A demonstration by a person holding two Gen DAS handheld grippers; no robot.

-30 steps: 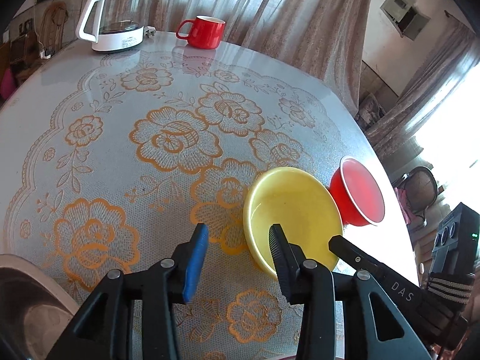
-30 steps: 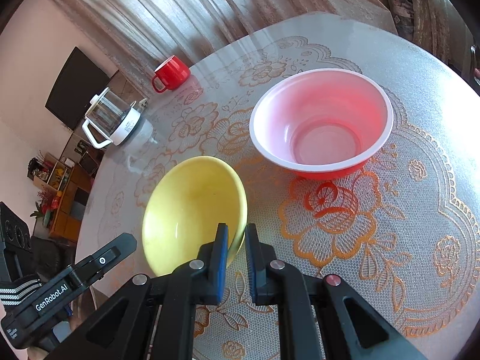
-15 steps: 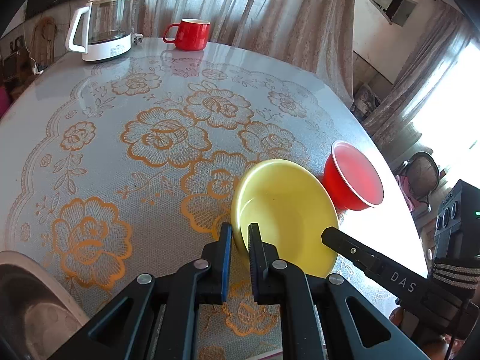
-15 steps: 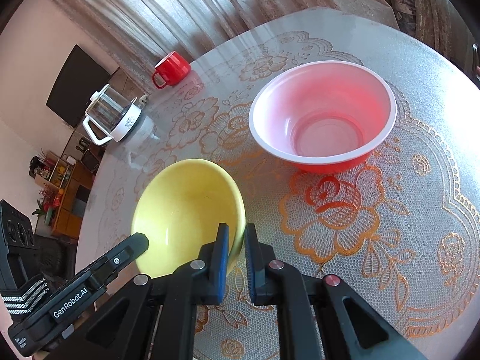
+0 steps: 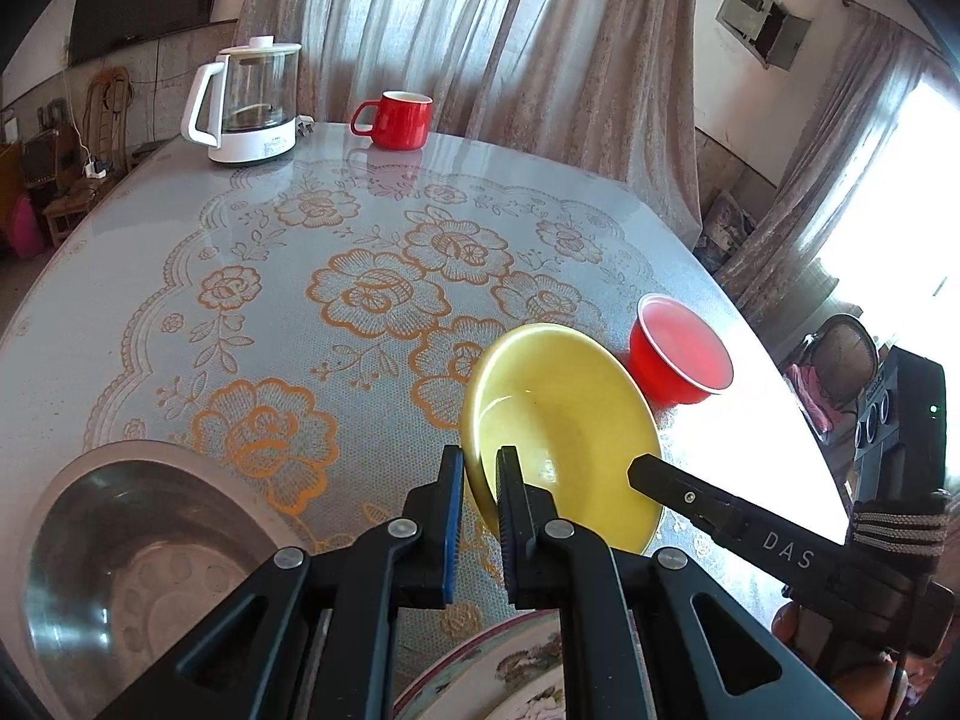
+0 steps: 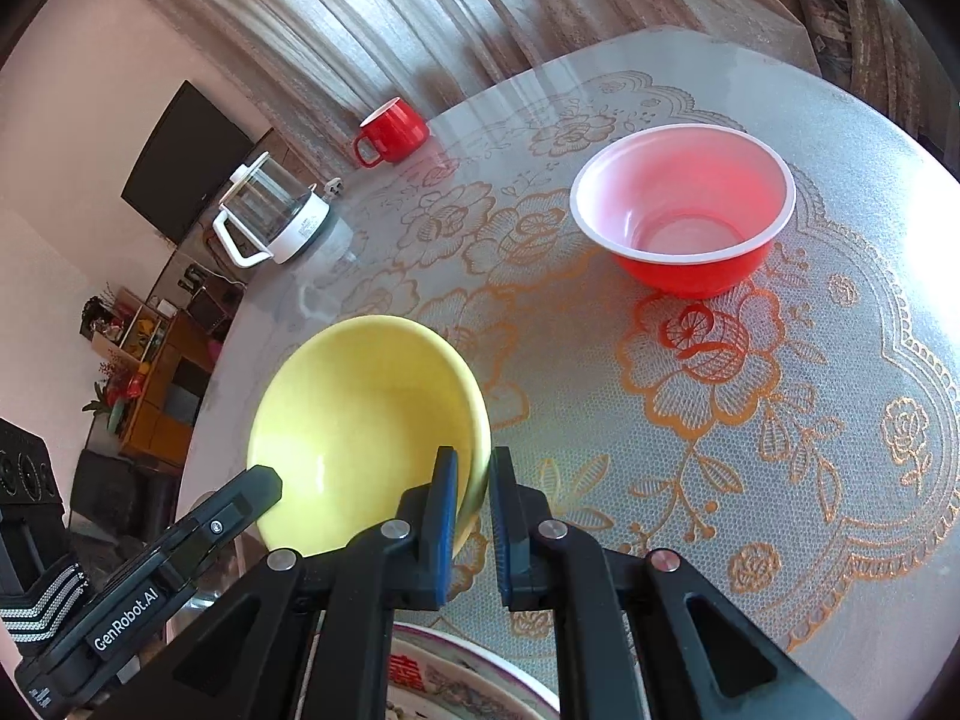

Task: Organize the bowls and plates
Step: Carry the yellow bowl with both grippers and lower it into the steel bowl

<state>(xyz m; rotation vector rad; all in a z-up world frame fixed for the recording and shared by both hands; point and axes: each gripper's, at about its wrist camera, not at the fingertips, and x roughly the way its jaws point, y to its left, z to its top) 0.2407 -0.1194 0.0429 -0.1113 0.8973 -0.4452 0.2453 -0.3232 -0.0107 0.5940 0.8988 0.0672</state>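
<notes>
A yellow bowl [image 5: 558,414] is held tilted above the table by both grippers. My left gripper [image 5: 480,468] is shut on its near left rim. My right gripper [image 6: 474,474] is shut on its right rim [image 6: 474,420]. The right gripper's body shows in the left wrist view [image 5: 750,528]. A red bowl [image 6: 684,210] with a white inside stands upright on the table beyond the yellow one; it also shows in the left wrist view [image 5: 681,357]. A steel bowl [image 5: 126,552] sits at the near left. A patterned plate [image 6: 456,678] lies under the grippers.
A red mug [image 5: 399,119] and a glass kettle on a white base [image 5: 252,102] stand at the table's far edge. The round table [image 5: 150,228] has a lace cloth with orange flowers. Curtains hang behind it.
My left gripper closed on the yellow bowl's rim. Both grippers then raised the bowl and drew it back toward the near edge. The steel bowl and plate came further into view.
</notes>
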